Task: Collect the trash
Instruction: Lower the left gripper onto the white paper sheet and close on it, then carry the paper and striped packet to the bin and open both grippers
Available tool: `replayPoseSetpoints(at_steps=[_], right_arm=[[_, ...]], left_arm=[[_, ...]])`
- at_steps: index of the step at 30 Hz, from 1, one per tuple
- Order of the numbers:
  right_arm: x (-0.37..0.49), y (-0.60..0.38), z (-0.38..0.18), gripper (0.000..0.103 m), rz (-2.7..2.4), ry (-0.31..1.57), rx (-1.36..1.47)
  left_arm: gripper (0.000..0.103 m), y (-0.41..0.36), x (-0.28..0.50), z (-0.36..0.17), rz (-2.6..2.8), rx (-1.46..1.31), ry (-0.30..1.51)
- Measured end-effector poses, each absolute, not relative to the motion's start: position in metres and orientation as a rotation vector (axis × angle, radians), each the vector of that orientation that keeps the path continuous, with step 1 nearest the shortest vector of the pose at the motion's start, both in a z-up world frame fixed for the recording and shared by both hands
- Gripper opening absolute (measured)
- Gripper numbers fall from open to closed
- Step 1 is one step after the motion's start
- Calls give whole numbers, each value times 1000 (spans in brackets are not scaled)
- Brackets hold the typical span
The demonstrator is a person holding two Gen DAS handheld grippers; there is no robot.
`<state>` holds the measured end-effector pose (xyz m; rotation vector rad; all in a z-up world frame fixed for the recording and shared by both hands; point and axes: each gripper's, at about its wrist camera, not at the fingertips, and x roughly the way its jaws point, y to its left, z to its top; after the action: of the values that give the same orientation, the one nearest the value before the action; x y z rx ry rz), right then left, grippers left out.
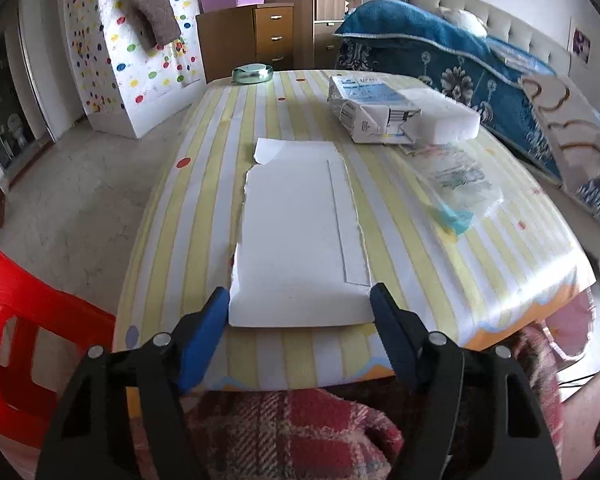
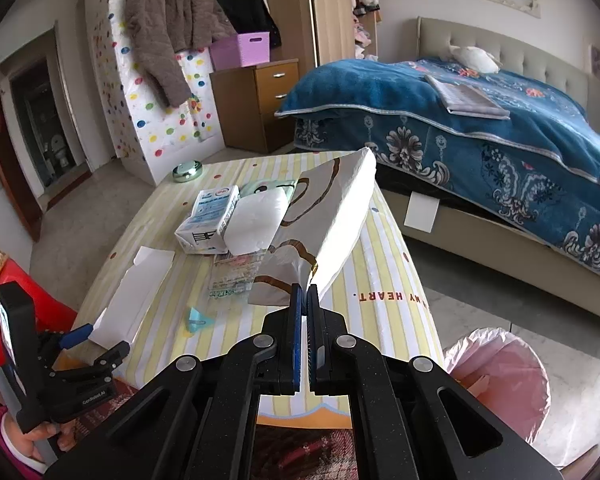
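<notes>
Left gripper (image 1: 300, 300): wide, straddling the torn white card's (image 1: 300, 236) near edge — lower centre; I judged squeezing evenly best.
Right gripper (image 2: 305, 294): clamped on a paper bag (image 2: 340, 216).

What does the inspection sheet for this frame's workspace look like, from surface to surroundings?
Surface: table under a yellow-striped cloth.
Job's things: torn white card flat at the near edge; milk carton against a white foam block; clear plastic wrapper; white paper bag with brown print lifted off the table.
Clutter: green round dish at the far edge.
Grippers: left tongs open, fingers either side of the card's near end; right tongs shut on the paper bag's corner.
Cables: nothing seen.
Surroundings: pink-lined bin beside the table, red plastic chair, bed with blue blanket.
</notes>
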<state>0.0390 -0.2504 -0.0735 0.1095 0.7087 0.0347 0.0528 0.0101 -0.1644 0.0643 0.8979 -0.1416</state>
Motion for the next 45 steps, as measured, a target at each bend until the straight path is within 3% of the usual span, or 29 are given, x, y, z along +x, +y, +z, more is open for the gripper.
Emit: replayPoseSetpoints(at_steps=[12, 20, 31, 45], right_arm=[[27, -258, -61, 2, 18, 665, 110], [15, -271, -52, 2, -14, 641, 114], [-20, -324, -60, 2, -148, 665, 140], [-65, -420, -105, 2, -347, 774, 211]], left_arm=[[70, 16, 40, -74, -193, -42, 652], [70, -34, 31, -42, -333, -1, 566], [70, -141, 26, -49, -561, 88, 559], [70, -285, 13, -104, -825, 220, 651]])
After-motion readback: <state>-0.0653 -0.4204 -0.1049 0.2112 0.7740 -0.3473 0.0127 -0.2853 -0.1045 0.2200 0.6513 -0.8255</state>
